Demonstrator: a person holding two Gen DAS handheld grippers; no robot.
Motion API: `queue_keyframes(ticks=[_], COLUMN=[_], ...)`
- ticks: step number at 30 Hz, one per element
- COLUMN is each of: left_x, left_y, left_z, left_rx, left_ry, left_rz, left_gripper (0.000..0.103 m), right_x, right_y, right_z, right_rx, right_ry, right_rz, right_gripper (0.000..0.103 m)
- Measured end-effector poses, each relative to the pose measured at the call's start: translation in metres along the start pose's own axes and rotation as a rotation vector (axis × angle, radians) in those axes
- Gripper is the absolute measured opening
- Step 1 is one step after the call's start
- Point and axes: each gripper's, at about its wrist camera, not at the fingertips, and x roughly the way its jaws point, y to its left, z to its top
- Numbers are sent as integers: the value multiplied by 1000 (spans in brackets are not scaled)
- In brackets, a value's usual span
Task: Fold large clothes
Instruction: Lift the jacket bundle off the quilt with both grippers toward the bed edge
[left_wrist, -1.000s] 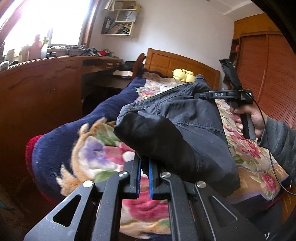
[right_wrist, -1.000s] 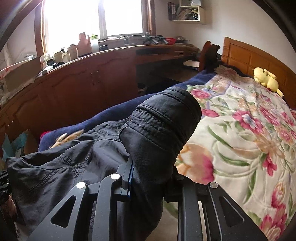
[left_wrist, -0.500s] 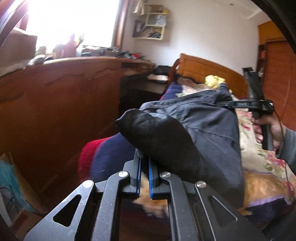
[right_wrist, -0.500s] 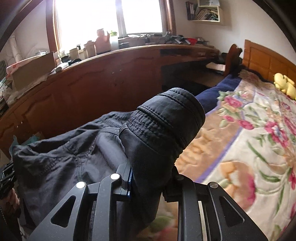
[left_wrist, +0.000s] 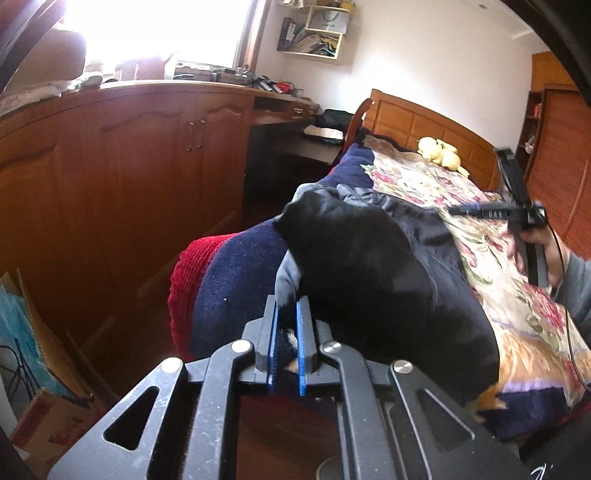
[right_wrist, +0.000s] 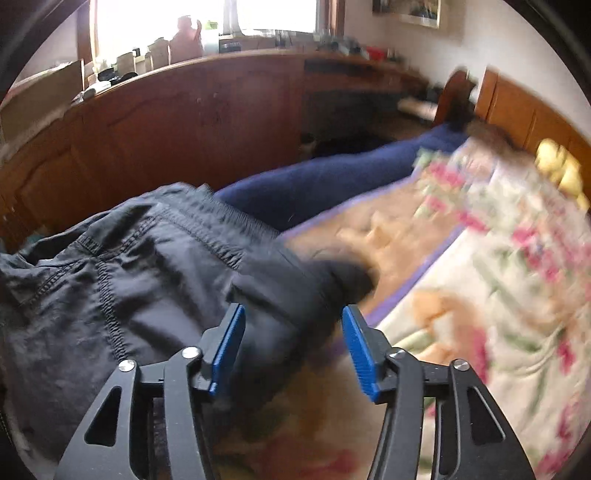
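Dark grey trousers (left_wrist: 373, 266) lie over the near corner of the bed. My left gripper (left_wrist: 287, 310) is shut on a fold of their cloth at the bed's edge. In the right wrist view the trousers (right_wrist: 140, 280) spread out to the left, with the waistband uppermost. My right gripper (right_wrist: 293, 332) is open, its blue pads (right_wrist: 356, 347) on either side of a dark end of the trousers without pinching it. The right gripper also shows in the left wrist view (left_wrist: 517, 218), held in a hand over the bed.
The bed carries a floral blanket (right_wrist: 498, 258) with a navy border (left_wrist: 236, 280) and a red edge. A yellow plush toy (left_wrist: 441, 155) lies by the wooden headboard. A long wooden cabinet (left_wrist: 147, 147) runs along the left. Cardboard boxes (left_wrist: 33, 369) stand on the floor.
My right gripper has opened and let go of the trousers, which dropped onto the bed. My left gripper keeps its hold and has swung left.
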Motion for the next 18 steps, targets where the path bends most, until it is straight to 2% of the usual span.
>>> queue_keyframes(ticks=[2,4,8,10,12,18], left_x=[-7,-17,-35,-39,-39,-33], left_y=[-1,-1,4,5,1,-20], left_z=[1,1,4,5,6,11], left_rx=[16,28,8,8,20,60], left_ry=[4,-4,-11,-11,-10,6], left_rz=[16,35,21,14,17,-21], left_gripper=[8,9,14,17,18,19], right_x=[-10,-9,9,29,54,106], right_y=[-2,8,42,52,57,42], right_z=[10,19,32,37,43,50], right_rx=[-36,-72,-146,-166,-181,-183], right_ry=[-47,-52,-38,-10,22,147], right_rz=[-11,21,215,257,251,323], right_gripper=[62,64,64,64,64,64])
